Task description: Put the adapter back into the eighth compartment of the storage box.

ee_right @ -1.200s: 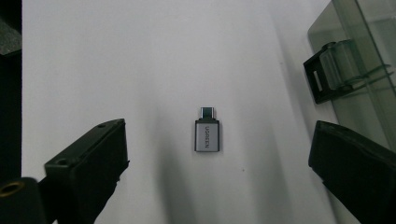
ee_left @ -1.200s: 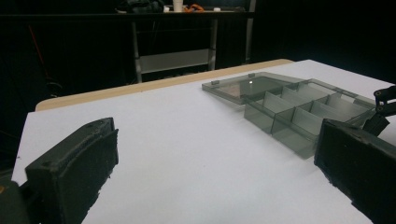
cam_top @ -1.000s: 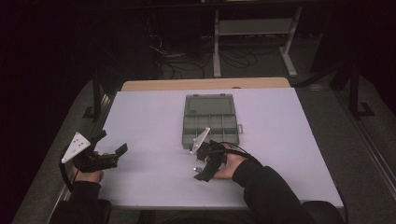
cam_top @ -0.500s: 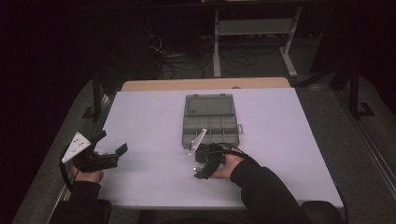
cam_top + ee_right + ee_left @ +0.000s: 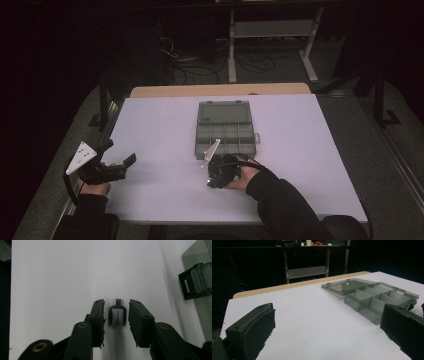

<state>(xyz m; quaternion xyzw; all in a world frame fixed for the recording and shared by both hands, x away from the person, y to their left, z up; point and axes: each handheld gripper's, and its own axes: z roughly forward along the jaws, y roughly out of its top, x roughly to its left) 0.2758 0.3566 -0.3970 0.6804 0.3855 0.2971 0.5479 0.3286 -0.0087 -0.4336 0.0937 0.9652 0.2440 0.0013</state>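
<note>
From the high view we see a white surface [image 5: 150,130] with a grey compartment box [image 5: 225,131] lying open near its middle, the lid folded flat on the far side. Our right gripper [image 5: 216,175] rests on the surface just in front of the box, by its near left corner, with a grey three-cornered plate [image 5: 211,153] tilted up from it. Our left gripper [image 5: 117,161] sits well apart at the left edge of the surface, carrying its own pale plate.

In the left gripper view, the two black jaws stand wide, one at each lower corner, with bare surface [image 5: 312,315] between them. The compartment box [image 5: 377,298] lies ahead to the right, its dividers plain and its clear lid flat behind it.

In the right gripper view, a small grey adapter [image 5: 117,315] with a metal plug at its far end lies flat on the surface, directly between the jaws. The right gripper [image 5: 117,308] has just been closing around it; the jaws now stand narrow, a thin gap on each side, and we cannot see the pads pressing on it. The box's latch [image 5: 195,280] shows at the right edge.
</note>
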